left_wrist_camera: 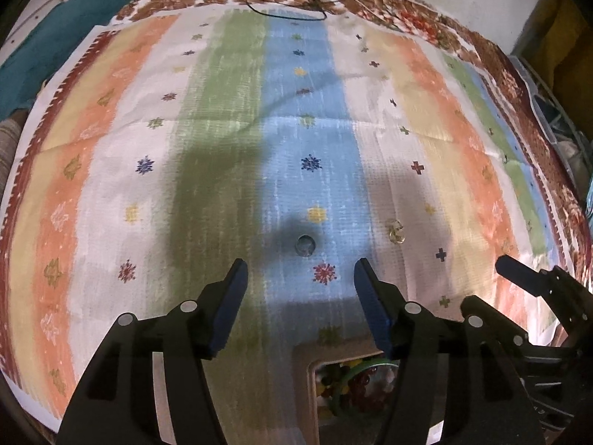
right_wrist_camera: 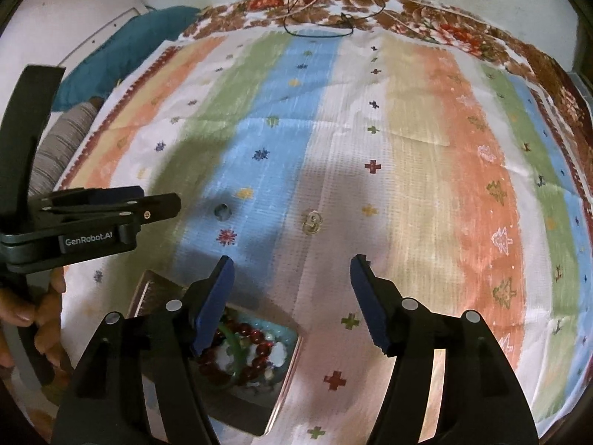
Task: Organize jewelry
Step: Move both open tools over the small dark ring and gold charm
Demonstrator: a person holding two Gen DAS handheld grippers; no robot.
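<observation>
Both tongs stand released with nothing between their blue pads: my left tongs [left_wrist_camera: 300,270] hang over the blue stripe of the striped cloth [left_wrist_camera: 229,111], my right tongs [right_wrist_camera: 292,270] over the white stripe beside it.

I judge the task well along but not finished. The jewelry box [right_wrist_camera: 285,371] lies open on the cloth close under the tongs and already holds a heap: red beads, a green bangle, white and pale blue pieces. Two small items are not yet put away. A small ring [left_wrist_camera: 304,244] lies on the blue stripe just ahead of my left tongs, and a clear earring-like piece [left_wrist_camera: 394,230] lies on the white stripe near it, apart from the ring. I cannot make out either item's exact kind. A dark cord [left_wrist_camera: 289,13] lies at the far edge of the cloth; whether it belongs to the jewelry I cannot tell.

The right wrist view shows most of the box and its contents, the left tongs from the side, and the person's fingers [right_wrist_camera: 44,319] on that handle. The left wrist view shows only a corner of the box, but sets the ring squarely between its pads' line.
</observation>
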